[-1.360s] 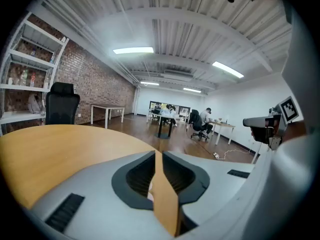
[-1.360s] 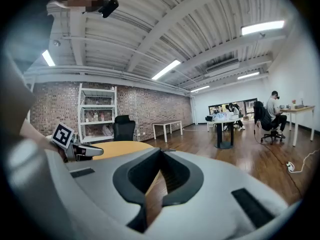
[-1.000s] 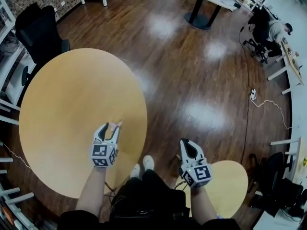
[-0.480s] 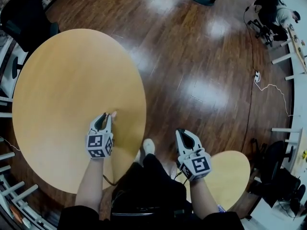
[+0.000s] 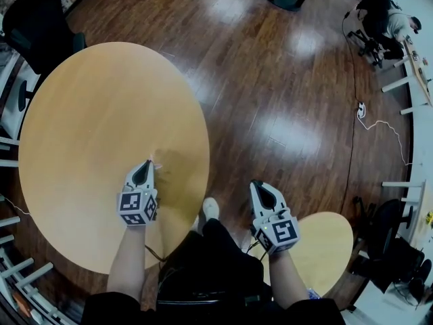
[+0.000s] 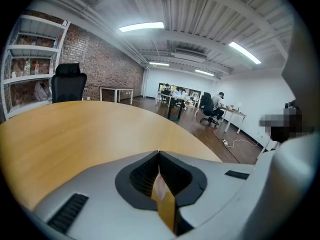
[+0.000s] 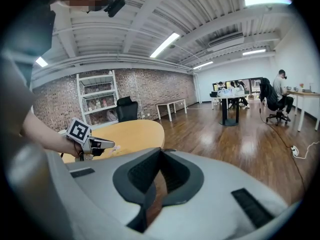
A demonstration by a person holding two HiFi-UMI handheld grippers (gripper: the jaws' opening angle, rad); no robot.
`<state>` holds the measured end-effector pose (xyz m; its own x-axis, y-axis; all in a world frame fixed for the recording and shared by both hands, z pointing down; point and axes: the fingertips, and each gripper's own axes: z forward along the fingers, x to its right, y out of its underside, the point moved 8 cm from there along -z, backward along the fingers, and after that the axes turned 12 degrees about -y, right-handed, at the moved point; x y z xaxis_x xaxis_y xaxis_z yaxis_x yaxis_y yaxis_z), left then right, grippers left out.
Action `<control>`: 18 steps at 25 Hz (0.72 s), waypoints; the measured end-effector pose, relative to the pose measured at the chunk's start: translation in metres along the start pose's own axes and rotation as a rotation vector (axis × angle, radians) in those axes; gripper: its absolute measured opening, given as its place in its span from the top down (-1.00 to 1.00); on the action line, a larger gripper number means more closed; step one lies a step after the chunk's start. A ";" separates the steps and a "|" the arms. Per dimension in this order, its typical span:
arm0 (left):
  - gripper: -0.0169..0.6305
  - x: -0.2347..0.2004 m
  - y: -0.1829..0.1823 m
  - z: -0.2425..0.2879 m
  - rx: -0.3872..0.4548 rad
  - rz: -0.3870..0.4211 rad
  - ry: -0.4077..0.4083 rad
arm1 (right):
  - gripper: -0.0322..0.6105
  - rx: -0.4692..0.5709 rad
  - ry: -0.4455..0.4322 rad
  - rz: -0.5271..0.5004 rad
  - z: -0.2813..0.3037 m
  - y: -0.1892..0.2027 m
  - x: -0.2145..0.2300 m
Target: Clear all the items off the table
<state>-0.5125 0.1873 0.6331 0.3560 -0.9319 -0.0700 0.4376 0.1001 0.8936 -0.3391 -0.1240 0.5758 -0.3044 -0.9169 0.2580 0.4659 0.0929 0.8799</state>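
Seen from above, a person stands at the edge of a large round wooden desk (image 5: 88,114) on a dark, glossy wooden floor (image 5: 284,100), holding a grey tool in each hand.

The left tool (image 5: 149,162) reaches over the near right part of the desk, close to its rim. Its jaws have just been closing and now meet at the tips. A small pale pink item (image 5: 157,166) is pinched between them, with a sliver poking out past the tips just above the desktop. It is too small to tell what it is. In the left gripper view, the left tool (image 6: 159,153) shows its jaws pressed together, and the same item (image 6: 159,186) appears as a pale patch in the narrow slot behind the tips, with the yellow desk (image 6: 75,129) beyond.

The right tool (image 5: 256,183) hangs over the floor, off the desk, to the right of the person's white shoe (image 5: 210,208). In the right gripper view, its jaws (image 7: 161,150) are closed with nothing between them, only brown floor showing through the slot. That view also shows the left tool (image 7: 107,145) over the desk (image 7: 135,131).

A smaller round wooden top (image 5: 331,249) sits low on the right, beside the right forearm. A black office chair (image 5: 37,26) stands at the desk's far left edge. A white cable (image 5: 379,124) lies on the floor on the right, and another person (image 5: 389,22) sits at a workstation in the far corner.
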 end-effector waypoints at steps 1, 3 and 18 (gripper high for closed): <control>0.94 -0.001 -0.003 -0.003 0.015 -0.003 0.001 | 0.89 0.006 0.001 -0.004 0.000 -0.001 -0.002; 0.94 -0.004 -0.010 -0.011 0.046 -0.010 0.001 | 0.89 0.015 0.004 -0.021 -0.002 -0.002 -0.007; 0.94 0.011 -0.054 -0.078 0.227 -0.014 0.188 | 0.89 0.227 0.240 -0.003 -0.088 -0.003 -0.064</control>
<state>-0.4681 0.1988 0.5498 0.5075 -0.8493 -0.1455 0.2551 -0.0132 0.9668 -0.2479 -0.0994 0.5213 -0.0881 -0.9801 0.1779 0.2599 0.1498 0.9539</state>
